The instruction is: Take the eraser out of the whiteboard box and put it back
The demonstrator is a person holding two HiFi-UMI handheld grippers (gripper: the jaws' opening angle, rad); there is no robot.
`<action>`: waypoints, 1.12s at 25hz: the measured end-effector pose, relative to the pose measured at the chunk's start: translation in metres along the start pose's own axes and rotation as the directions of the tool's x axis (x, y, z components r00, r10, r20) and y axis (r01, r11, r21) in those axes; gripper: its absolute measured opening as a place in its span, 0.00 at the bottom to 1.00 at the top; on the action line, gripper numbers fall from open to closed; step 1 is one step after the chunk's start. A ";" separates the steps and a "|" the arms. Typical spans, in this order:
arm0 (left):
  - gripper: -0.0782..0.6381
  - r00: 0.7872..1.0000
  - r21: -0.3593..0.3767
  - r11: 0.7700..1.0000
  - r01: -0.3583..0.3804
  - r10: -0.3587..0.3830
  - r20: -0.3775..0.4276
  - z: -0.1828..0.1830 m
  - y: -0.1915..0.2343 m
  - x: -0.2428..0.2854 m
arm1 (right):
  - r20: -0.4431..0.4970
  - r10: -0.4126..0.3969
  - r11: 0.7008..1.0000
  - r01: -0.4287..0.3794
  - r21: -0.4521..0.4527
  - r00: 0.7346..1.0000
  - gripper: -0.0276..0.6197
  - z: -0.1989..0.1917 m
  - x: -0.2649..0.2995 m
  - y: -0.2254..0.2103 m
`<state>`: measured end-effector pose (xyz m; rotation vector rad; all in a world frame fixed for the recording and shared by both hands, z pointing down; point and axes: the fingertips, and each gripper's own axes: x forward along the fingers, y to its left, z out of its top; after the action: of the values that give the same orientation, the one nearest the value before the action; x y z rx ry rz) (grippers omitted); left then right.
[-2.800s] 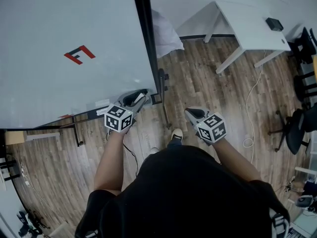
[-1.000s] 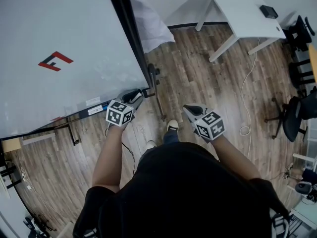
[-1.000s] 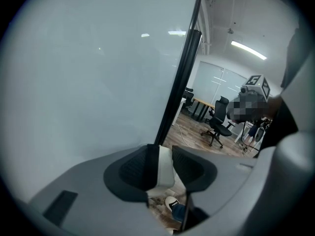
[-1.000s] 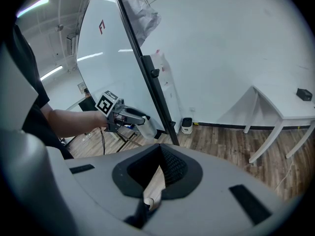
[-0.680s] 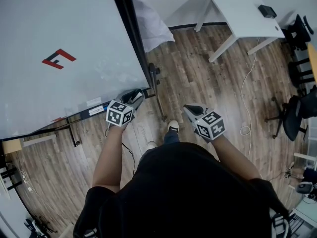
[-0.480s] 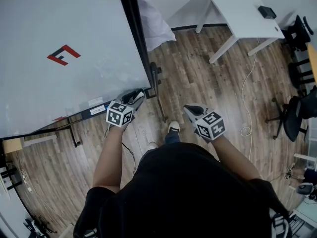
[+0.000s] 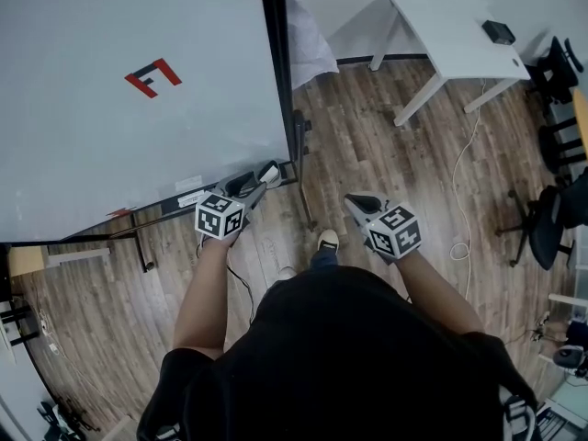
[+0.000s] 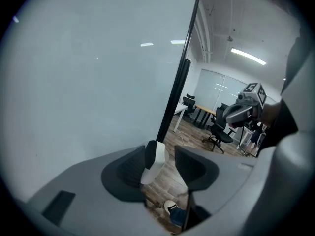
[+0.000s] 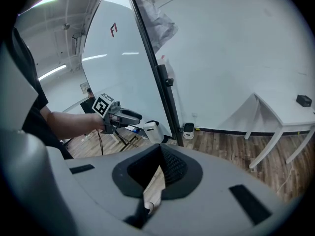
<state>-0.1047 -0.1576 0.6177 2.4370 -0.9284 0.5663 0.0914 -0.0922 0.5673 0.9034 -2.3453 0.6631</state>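
Eraser (image 7: pixel 269 173) pinched in left tool (image 7: pixel 257 183), long axis along the jaws, beside whiteboard's (image 7: pixel 110 154) lower corner. Right tool (image 7: pixel 358 207) pressed together over open floor (image 7: pixel 367 145).

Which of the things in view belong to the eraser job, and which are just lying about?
Part of the job:
- eraser, gripped by the left gripper
- whiteboard
- box on its lower edge

Lying about:
- white table
- black device on it
- office chair
- right gripper, shut and empty
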 end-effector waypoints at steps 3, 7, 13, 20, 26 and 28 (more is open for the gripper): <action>0.37 1.000 0.000 1.000 -0.010 0.010 0.009 -0.003 -0.003 -0.013 | 0.006 0.004 1.000 -0.004 -0.011 1.000 0.03 0.002 -0.001 0.008; 0.37 0.999 0.004 1.000 -0.025 0.025 0.020 -0.006 -0.004 -0.031 | 0.015 0.009 1.000 -0.008 -0.025 1.000 0.03 0.005 -0.002 0.019; 0.37 0.998 -0.010 0.999 -0.044 0.045 0.050 -0.010 -0.007 -0.056 | 0.031 0.009 0.999 -0.007 -0.041 0.999 0.03 0.010 -0.003 0.034; 0.37 0.997 0.000 0.999 -0.042 0.042 0.060 -0.016 -0.019 -0.078 | 0.044 0.004 0.999 -0.002 -0.049 0.999 0.03 0.012 -0.010 0.049; 0.37 0.997 0.006 0.999 -0.046 0.046 0.062 -0.027 -0.022 -0.099 | 0.055 0.005 0.998 -0.001 -0.059 0.998 0.03 0.014 -0.009 0.063; 0.37 0.997 -0.001 0.999 -0.047 0.047 0.065 -0.032 -0.023 -0.105 | 0.057 0.005 0.998 -0.002 -0.060 0.998 0.03 0.014 -0.009 0.067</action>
<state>-0.1674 -0.0720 0.5816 2.4526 -1.0139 0.5059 0.0453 -0.0526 0.5346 0.9026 -2.4045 0.5724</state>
